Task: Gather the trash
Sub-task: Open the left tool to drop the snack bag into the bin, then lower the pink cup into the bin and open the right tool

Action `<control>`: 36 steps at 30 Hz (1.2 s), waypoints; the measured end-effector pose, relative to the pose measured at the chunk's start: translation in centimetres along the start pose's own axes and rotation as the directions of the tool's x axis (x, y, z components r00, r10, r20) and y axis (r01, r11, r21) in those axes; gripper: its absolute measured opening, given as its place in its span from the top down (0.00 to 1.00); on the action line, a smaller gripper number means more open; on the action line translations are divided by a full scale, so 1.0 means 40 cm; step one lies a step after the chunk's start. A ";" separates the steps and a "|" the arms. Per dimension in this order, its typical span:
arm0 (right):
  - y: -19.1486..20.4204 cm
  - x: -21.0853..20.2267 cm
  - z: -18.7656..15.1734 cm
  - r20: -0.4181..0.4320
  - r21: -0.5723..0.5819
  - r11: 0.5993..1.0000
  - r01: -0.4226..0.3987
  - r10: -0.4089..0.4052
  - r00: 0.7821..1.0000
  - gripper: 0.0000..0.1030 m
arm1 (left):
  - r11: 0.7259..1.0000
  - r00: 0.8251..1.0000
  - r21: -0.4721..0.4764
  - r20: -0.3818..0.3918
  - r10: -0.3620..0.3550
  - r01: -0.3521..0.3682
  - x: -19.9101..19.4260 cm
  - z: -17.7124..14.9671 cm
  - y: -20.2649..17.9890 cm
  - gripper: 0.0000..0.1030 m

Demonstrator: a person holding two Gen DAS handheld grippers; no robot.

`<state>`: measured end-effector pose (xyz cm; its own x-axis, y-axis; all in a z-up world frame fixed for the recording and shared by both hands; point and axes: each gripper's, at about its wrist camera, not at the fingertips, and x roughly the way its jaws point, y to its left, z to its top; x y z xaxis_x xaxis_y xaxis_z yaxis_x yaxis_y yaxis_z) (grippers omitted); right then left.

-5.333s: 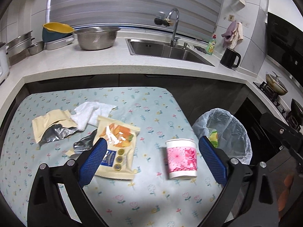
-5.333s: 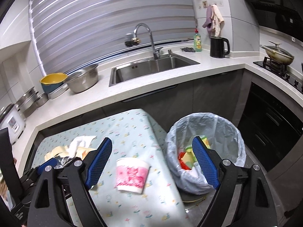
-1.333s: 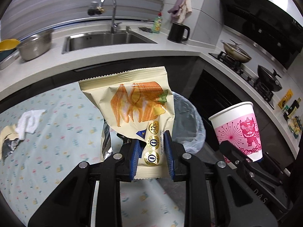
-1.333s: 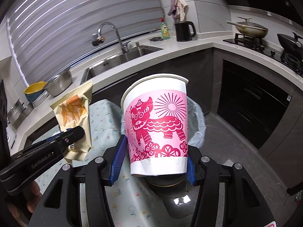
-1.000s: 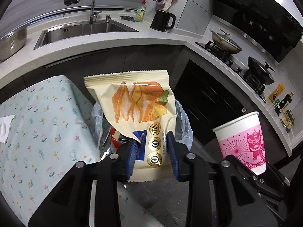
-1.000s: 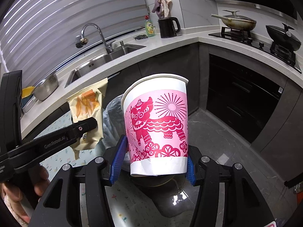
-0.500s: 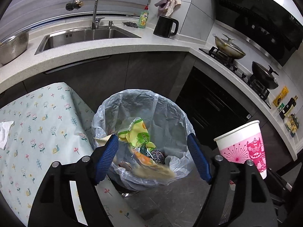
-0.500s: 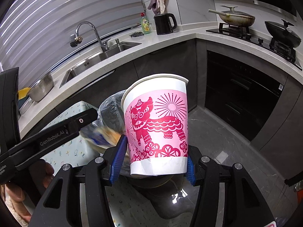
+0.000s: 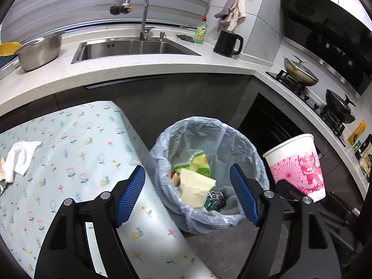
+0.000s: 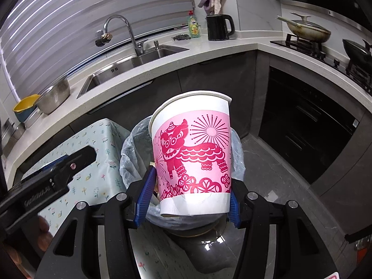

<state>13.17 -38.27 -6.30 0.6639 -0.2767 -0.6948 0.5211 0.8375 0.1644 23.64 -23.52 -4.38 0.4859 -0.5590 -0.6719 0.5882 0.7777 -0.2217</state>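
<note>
My left gripper (image 9: 187, 194) is open and empty above the bin (image 9: 241, 144), which is lined with a clear bag. The yellow snack bag (image 9: 194, 188) lies inside the bin on other wrappers. My right gripper (image 10: 188, 193) is shut on a pink and white paper cup (image 10: 193, 155) and holds it upright above the bin (image 10: 130, 153). The cup also shows at the right of the left wrist view (image 9: 297, 167). A white crumpled tissue (image 9: 19, 157) lies on the floral table (image 9: 69, 144) at the far left.
The table's right edge runs beside the bin. Behind are dark cabinets, a white counter (image 9: 139, 69) with a sink (image 9: 130, 48), a metal colander (image 9: 39, 51), a black kettle (image 9: 227, 43), and a stove with pans (image 9: 300, 72) at right.
My left gripper opened and the snack bag dropped into the bin. The right gripper moved the cup closer over the bin.
</note>
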 end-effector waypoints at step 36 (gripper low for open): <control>0.265 -0.106 0.009 0.040 -0.102 0.991 -0.081 0.086 0.996 0.26 | 0.981 0.984 -0.121 0.081 0.159 -0.149 -0.203 -0.061 0.235 0.15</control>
<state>16.06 -28.38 -1.37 0.7271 -0.2224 -0.6495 0.4078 0.9010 0.1480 23.65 -10.96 -2.73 0.6241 -0.4495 -0.6392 0.4265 0.8813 -0.2033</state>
